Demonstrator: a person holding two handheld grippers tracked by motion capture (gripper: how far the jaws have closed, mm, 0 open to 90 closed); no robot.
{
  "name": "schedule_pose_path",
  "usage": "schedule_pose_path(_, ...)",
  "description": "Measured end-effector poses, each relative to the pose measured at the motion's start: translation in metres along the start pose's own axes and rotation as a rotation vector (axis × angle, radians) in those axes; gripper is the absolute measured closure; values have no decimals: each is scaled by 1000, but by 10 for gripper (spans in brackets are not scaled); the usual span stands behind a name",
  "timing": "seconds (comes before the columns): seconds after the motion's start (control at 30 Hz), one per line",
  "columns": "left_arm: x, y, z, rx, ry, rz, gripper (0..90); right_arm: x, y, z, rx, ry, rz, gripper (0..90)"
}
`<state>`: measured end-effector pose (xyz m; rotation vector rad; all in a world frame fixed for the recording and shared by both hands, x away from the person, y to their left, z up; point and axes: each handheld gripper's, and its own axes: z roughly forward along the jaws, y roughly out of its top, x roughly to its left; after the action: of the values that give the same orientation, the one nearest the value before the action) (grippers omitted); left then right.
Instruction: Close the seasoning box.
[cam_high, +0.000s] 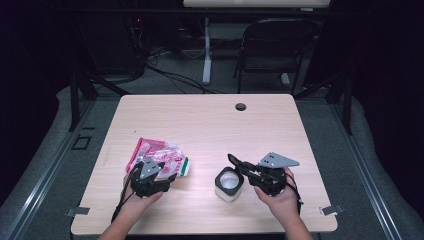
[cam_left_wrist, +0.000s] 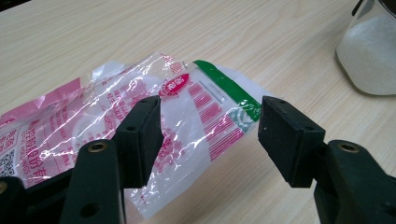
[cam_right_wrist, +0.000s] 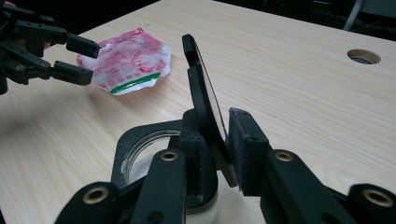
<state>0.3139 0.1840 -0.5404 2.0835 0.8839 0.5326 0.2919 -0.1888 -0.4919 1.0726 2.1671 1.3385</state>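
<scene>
Black left gripper (cam_high: 167, 175): jaws spread wide, nothing pinched; held low over the near edge of the plastic bag, close to the table's left side.
Left pads (cam_left_wrist: 142, 135): one sits over the crinkled film and whether it touches cannot be told; the other stands off the bag's green-striped corner, above bare wood.
Plastic bag (cam_left_wrist: 140, 116): clear crumpled film with pink print and a green strip at one end, lying flat on the table, well left of the jar.
Black right gripper (cam_right_wrist: 212, 154): jaws stand on either side of the jar's hinged lid, close to its faces; from the right gripper view I cannot tell whether the pads press on it or have let go.
Lid (cam_right_wrist: 201, 84): flat, black-rimmed, standing up on edge from the jar's rim, tilted slightly, running up between the right jaws.
Jar (cam_high: 229, 184): squarish glass body with a black rim, mouth uncovered, white powder inside; it stands on the table near the front edge, just left of the right hand (cam_high: 280, 197).
Left hand (cam_high: 137, 197): wrapped around the left gripper's body, low at the table's near edge.
Table (cam_high: 210, 125): pale wood grain, with a round cable hole (cam_high: 241, 106) near its far edge.
</scene>
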Motion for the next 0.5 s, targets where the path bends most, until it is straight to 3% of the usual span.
schedule_pose_path(0.5, 1, -1, 1, 5, 3, -2, 399, 8, 0, 3, 19, 10, -33, 693)
